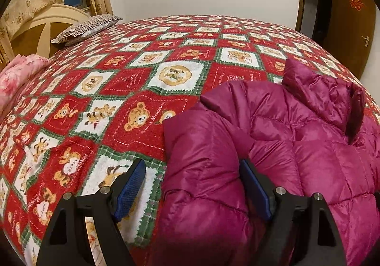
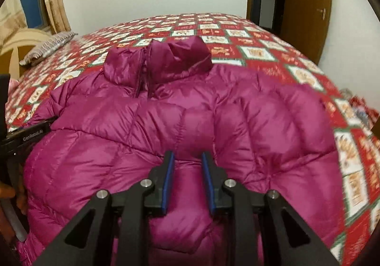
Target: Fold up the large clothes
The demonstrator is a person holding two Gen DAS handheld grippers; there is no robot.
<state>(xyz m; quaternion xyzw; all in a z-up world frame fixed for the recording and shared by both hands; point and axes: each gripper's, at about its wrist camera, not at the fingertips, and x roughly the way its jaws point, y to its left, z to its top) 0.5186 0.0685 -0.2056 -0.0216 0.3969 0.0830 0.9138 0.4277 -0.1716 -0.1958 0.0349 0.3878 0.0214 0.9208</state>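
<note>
White lettering reading "GenRobot.AI" is showing on the black body of the left tool [image 2: 28, 137] where it is poking in at the left edge of the right wrist view; on the bedspread [image 1: 99, 90], a red, green and white teddy-bear patchwork, "HAPPY" is showing on a heart panel (the other stitched words are too blurred to read). A red ornament on the brown door [image 1: 351, 28] is not legible. The magenta puffer jacket [image 2: 166, 119] is lying spread on the bed, collar toward the far side. The left tool [image 1: 192, 171] is standing wide, a folded sleeve bulging between its blue pads, touching the right pad but clear of the left one. The right tool [image 2: 187, 159] is standing narrow, pinching a ridge of jacket fabric.
</note>
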